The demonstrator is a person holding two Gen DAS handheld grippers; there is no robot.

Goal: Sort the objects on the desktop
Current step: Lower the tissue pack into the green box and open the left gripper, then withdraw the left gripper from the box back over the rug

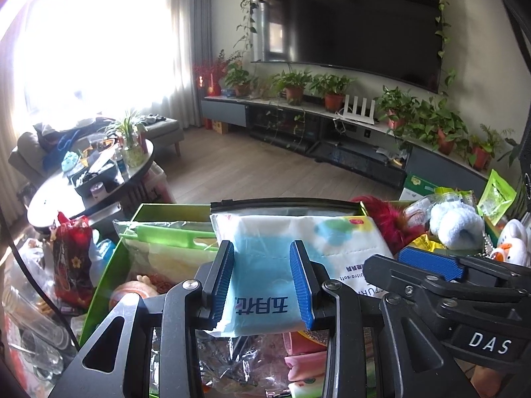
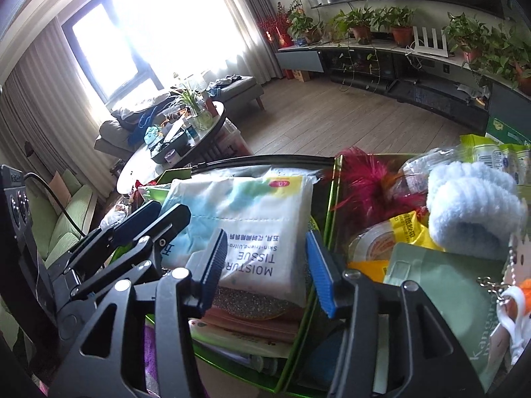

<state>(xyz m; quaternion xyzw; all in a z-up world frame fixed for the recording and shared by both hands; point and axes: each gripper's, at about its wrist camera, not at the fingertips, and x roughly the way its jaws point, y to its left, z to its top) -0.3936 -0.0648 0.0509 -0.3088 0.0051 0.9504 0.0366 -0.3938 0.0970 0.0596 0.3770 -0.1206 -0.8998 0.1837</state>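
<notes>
My left gripper [image 1: 264, 282] is shut on a white and blue pack of moist tissues [image 1: 282, 242], holding its near end above an open green box [image 1: 109, 265] full of packets. The same pack shows in the right wrist view [image 2: 252, 219], with the left gripper [image 2: 146, 225] clamped on its left side. My right gripper [image 2: 265, 268] is open, its blue pads on either side of the pack's near corner, not touching it. It shows in the left wrist view [image 1: 431, 263] to the right of the pack.
A second green box [image 2: 335, 199] on the right holds a red feather toy [image 2: 368, 182], a fluffy pale blue item [image 2: 471, 205], a yellow packet [image 2: 408, 229], a green pouch [image 2: 444, 285] and a keychain toy [image 1: 512, 242]. A red snack bag [image 1: 71, 258] stands left.
</notes>
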